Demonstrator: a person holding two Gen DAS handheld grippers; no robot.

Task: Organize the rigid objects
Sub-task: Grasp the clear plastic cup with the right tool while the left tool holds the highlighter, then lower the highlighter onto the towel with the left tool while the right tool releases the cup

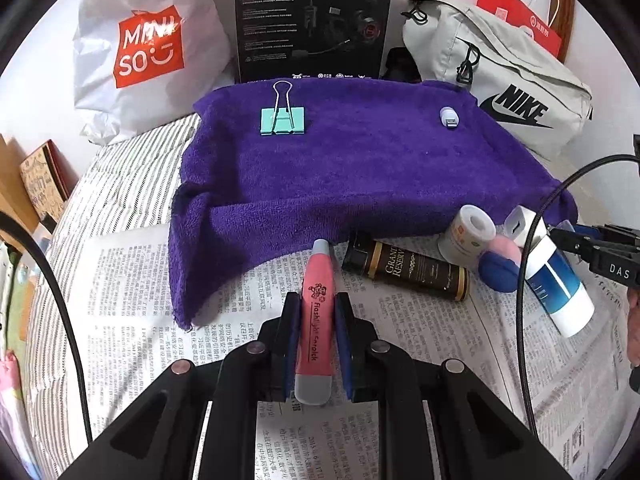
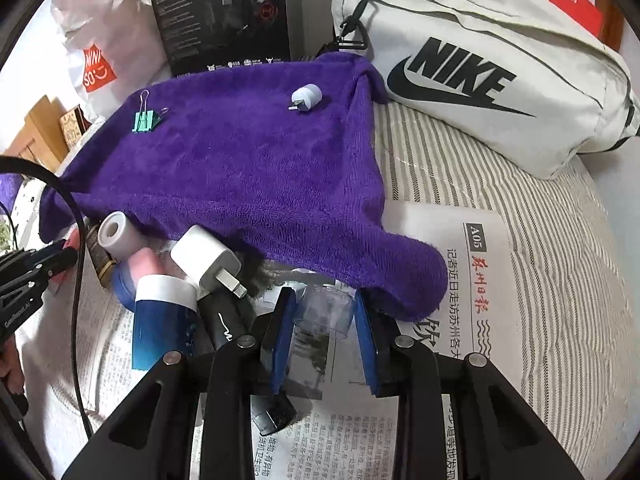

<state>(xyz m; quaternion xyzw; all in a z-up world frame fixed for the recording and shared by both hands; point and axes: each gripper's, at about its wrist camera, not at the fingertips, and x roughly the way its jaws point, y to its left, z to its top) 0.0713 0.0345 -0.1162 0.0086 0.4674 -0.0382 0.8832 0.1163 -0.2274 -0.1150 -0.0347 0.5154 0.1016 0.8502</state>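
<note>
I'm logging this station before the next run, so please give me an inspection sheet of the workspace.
Surface: newspaper over striped bedding; purple towel spread behind.
Job's things: green binder clip and small USB plug on the towel; pink flashlight, dark tube, tape roll, white charger, blue-white tube and clear cup at the towel's front edge.
Clutter: nothing seen.
Grippers: left gripper shut on the flashlight; right gripper open around the cup.
Cables: black cable.
Surroundings: Nike bag, Miniso bag, black box.
</note>
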